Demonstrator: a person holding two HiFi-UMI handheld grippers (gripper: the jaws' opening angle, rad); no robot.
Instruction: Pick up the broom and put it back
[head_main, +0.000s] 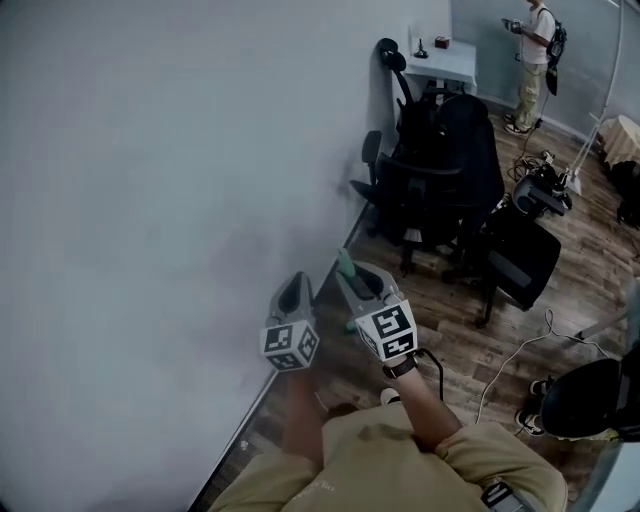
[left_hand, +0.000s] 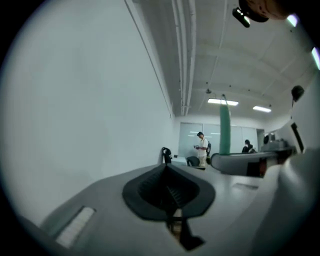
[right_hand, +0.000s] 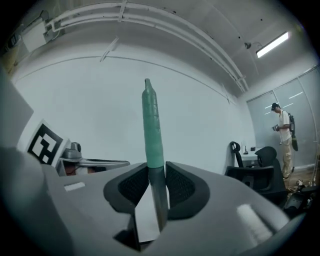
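Broom (right_hand: 152, 125) upright, caught by the shaft just under its green sleeve, with the pads of the right hand-held gripper (right_hand: 157, 182) clenched on it from both sides. Brush end below and out of sight, so impossible to say whether lifted clear of the wooden floor (head_main: 450, 330) or dragging on it. Likely held vertical and close to the body to keep the long shaft from swinging into the furniture while carried, and gripped high on the shaft probably for balance.

Left hand-held gripper (head_main: 293, 297) just beside the right one, nearer the white wall (head_main: 150, 200), jaws shut together on nothing. Seemingly kept idle, one grip being enough for a light shaft, yet near enough to steady it if needed.

Task judged about midway: broom in hand, resting place not yet reached and not identifiable from here; somewhere along the wall seems plausible.

Ahead along the wall, a cluster of black office chairs (head_main: 440, 170) blocking the direct line, with one more chair (head_main: 520, 262) to their right. Behind them, a small white tabletop (head_main: 445, 62) in the corner. White cable (head_main: 510, 360) snaking over the floor at the right: a trip and snag risk for feet and bristles. Far off, a person (head_main: 533, 60) standing, well apart from all this.
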